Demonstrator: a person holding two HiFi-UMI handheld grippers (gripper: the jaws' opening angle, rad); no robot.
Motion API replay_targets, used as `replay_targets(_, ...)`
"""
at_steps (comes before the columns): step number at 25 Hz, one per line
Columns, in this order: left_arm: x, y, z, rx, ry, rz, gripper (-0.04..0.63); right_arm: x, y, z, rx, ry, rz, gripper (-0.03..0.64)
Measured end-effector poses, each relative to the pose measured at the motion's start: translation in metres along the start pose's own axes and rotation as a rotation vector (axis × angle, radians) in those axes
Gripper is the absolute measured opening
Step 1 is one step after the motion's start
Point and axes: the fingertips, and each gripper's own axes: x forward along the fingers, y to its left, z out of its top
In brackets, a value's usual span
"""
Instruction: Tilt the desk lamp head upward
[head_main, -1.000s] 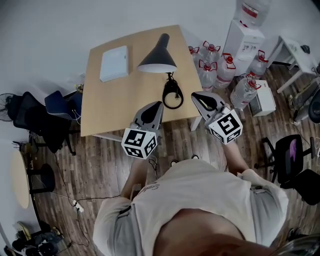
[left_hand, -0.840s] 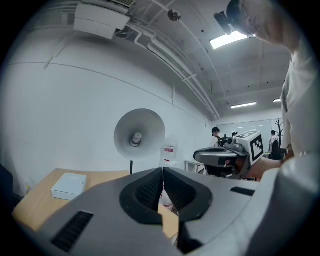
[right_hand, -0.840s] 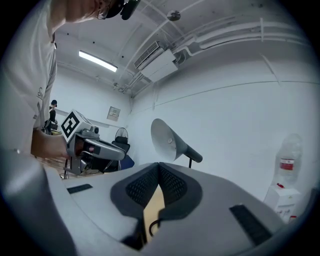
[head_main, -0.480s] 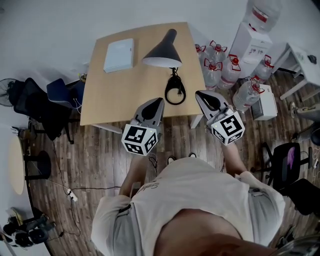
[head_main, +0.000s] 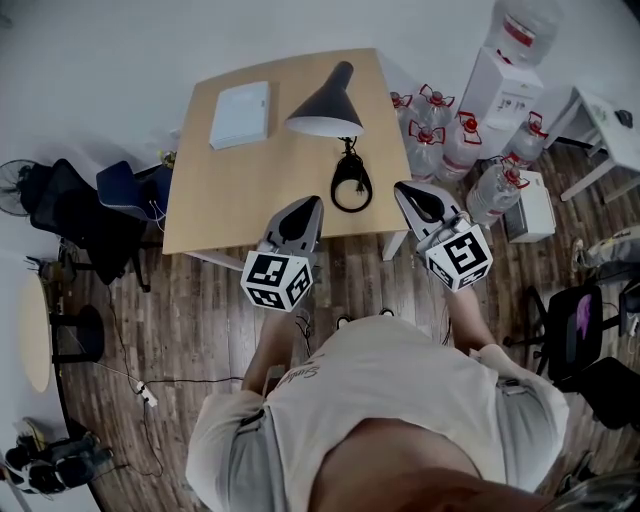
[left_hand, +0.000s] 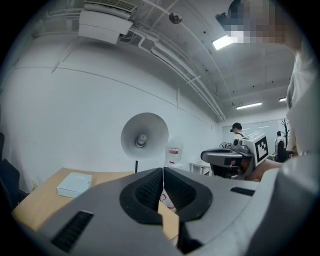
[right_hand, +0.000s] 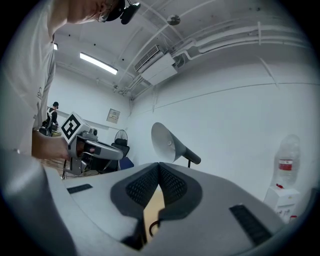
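Note:
A black desk lamp stands on the wooden table (head_main: 220, 200), its cone head (head_main: 322, 105) pointing toward me and downward. Its base and coiled cord (head_main: 351, 185) lie near the table's front edge. In the left gripper view the lamp head (left_hand: 144, 136) faces the camera; in the right gripper view the lamp head (right_hand: 167, 141) shows from the side. My left gripper (head_main: 313, 203) hovers over the table's front edge, jaws shut and empty. My right gripper (head_main: 403, 188) hangs just right of the base, also shut and empty. Neither touches the lamp.
A white flat box (head_main: 240, 115) lies at the table's far left. Several water bottles (head_main: 440, 125) and a white dispenser (head_main: 505, 80) stand right of the table. A dark chair (head_main: 70, 220) is at the left, another chair (head_main: 580, 320) at the right.
The head view has shifted a little, so the table sits slightly differently in frame. Both grippers stay shut at the table's front edge. The lamp has not moved.

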Motion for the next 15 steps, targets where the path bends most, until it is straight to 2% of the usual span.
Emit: replay_targets(15, -0.008, -0.01, -0.012, 0.008, 0.04, 0.001, 0.017, -0.011, 0.009, -0.014, 0.026, 0.014, 0.009, -0.005)
